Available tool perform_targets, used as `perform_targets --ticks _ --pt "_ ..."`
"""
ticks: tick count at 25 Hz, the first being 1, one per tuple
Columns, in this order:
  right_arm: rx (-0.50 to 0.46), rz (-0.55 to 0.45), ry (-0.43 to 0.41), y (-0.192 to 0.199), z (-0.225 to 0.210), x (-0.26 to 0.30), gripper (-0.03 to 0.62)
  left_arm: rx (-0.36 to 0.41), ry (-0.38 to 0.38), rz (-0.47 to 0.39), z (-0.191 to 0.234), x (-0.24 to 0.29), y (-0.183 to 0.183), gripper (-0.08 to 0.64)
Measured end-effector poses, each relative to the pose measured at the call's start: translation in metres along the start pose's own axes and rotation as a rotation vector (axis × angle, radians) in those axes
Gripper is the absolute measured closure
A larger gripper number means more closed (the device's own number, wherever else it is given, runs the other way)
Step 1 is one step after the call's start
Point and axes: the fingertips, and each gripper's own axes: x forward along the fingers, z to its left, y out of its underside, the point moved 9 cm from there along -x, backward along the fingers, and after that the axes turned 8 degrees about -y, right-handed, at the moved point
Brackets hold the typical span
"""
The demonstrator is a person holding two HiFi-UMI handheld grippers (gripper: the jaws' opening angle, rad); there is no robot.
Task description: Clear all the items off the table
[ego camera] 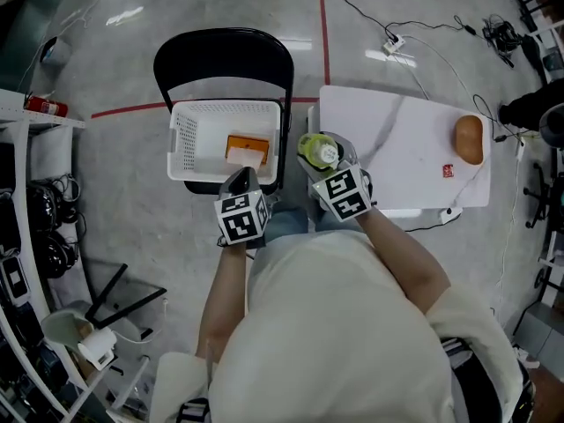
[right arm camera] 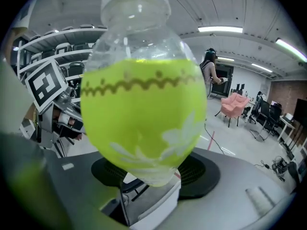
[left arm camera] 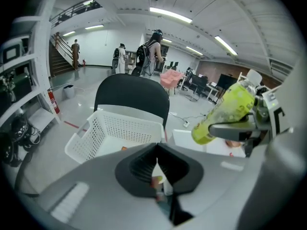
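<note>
Above a white surface [ego camera: 388,130], a person carries a plastic bottle [ego camera: 319,151] of yellow-green drink in the right hand-held gripper [ego camera: 322,160]. Its jaws stand wide around the bottle's rounded body, and the bottle hangs in the air just off the surface's near-left corner. The left hand-held gripper [ego camera: 240,183] is clenched on nothing and hovers at the near rim of a white basket [ego camera: 225,106]. The basket rests on a black chair [ego camera: 220,51] and already holds an orange packet [ego camera: 247,151].

The bottle looks mostly full, so it is likely fairly heavy for its size, and the liquid will probably shift if it is tipped. Its smooth, curved wall looks slippery and thin enough to give under pressure. A firm hold across the widest part of the body, as here, seems safer than one near the neck.

A brown, loaf-shaped item [ego camera: 469,139] lies at the surface's far right, with a small red object [ego camera: 448,171] beside it. If the item is bread it should be light and easily crushed — best taken gently across its narrow width.
</note>
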Motion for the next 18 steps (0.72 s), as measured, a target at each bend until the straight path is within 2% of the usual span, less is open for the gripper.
perform_targets --ticks 18 --pt "-0.131 0.024 -0.207 -0.055 0.057 0.089 0.301 -0.153 -0.135 -0.006 0.092 -0.006 0.008 0.551"
